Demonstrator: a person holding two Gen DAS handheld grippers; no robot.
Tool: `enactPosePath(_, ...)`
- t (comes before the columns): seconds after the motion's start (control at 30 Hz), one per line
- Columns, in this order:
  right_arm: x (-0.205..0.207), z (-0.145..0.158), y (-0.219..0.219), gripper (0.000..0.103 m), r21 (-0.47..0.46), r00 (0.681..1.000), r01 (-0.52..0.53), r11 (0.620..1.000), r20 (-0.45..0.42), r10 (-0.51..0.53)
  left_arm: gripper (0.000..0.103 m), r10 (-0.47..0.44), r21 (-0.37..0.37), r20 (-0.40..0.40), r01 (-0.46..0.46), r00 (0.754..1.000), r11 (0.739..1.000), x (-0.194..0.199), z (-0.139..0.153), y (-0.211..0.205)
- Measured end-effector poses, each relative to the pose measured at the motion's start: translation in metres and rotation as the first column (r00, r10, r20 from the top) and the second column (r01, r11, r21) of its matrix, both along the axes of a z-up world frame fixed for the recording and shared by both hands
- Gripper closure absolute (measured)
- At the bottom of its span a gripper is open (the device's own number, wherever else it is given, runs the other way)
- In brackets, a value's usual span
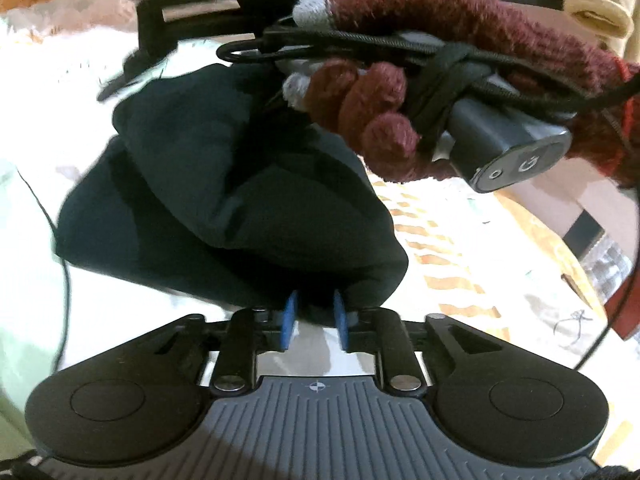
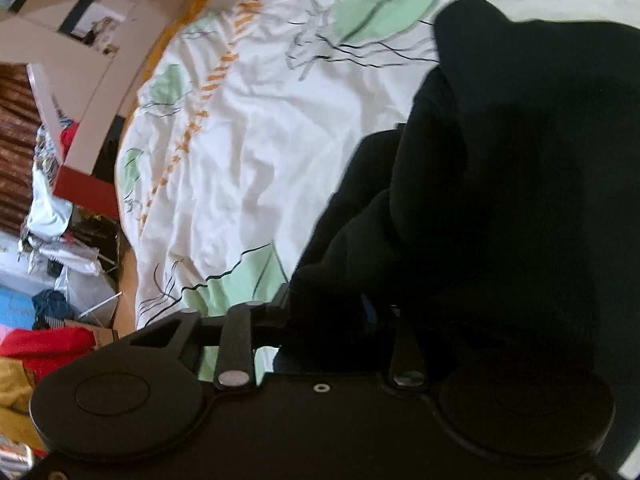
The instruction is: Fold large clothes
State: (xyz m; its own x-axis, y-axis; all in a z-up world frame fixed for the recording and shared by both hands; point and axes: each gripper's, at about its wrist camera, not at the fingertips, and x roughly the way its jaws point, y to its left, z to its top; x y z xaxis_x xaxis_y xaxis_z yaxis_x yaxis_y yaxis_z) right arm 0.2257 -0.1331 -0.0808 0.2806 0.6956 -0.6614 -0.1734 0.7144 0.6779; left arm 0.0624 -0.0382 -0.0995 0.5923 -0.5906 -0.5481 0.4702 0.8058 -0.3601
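Left claw: blue pads sit close together with a fold of the dark garment bunched between them at 6 o'clock of its view. Looks clamped on the cloth edge, though the gap is not fully pinched.

Right claw: mostly buried under the same dark cloth; one blue pad just peeks out at 6 o'clock. Jaws stand apart, fabric draped over and between them, no visible pinch. I read that as a let-go, not a grip.

Garment is a rumpled dark heap on the bed, on the white sheet with green leaf print. Seen from the left, the heap runs from 6 up to 10 o'clock.

Farther out at 1 o'clock in the left view: the person's right hand in a maroon knit glove, wrapped round the grey handle.

Step, my read: mid-fold, one layer just laid over, right side dropping its corner.

Next move calls for: pull the right claw clear without dragging the layer, find the next free edge, and keep left tension so the fold stays flat. Dark-on-dark makes edges hard to pick.
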Motion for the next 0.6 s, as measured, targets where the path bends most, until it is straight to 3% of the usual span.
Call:
enactPosePath(0.03, -0.004, 0.004, -0.001, 0.031, 0.023, 1.000, -0.013, 1.000, 0.020, 0.013, 0.078, -0.005, 0.000, 0.021, 0.005, 1.000, 1.000, -0.003, 0.003, 0.002)
enactPosePath(0.1, -0.010, 0.017, 0.000, 0.019, 0.049, 0.998, -0.031, 0.998, 0.064, 0.028, 0.066, -0.011, 0.002, 0.061, 0.011, 0.998, 1.000, -0.007, 0.011, 0.007)
enactPosePath(0.2, -0.023, 0.038, 0.000, 0.010, 0.048, 0.985, -0.067, 0.997, 0.162, 0.059, 0.045, -0.020, -0.003, 0.146, 0.021, 0.989, 1.000, -0.014, 0.023, 0.016)
enactPosePath(0.27, -0.029, 0.052, -0.003, 0.010, 0.082, 0.973, -0.082, 0.993, 0.224, 0.062, 0.037, -0.032, 0.005, 0.213, 0.031, 0.977, 0.999, -0.023, 0.028, 0.018)
enactPosePath(0.43, -0.049, 0.090, -0.024, 0.007, 0.193, 0.925, -0.085, 0.977, 0.380, 0.005, 0.035, -0.073, 0.071, 0.354, 0.051, 0.932, 0.996, -0.034, 0.045, 0.014)
enactPosePath(0.6, -0.072, 0.110, -0.062, 0.005, 0.154, 0.854, 0.038, 0.987, 0.508, -0.113, 0.035, -0.113, 0.101, 0.445, 0.075, 0.888, 0.992, -0.027, 0.064, 0.010)
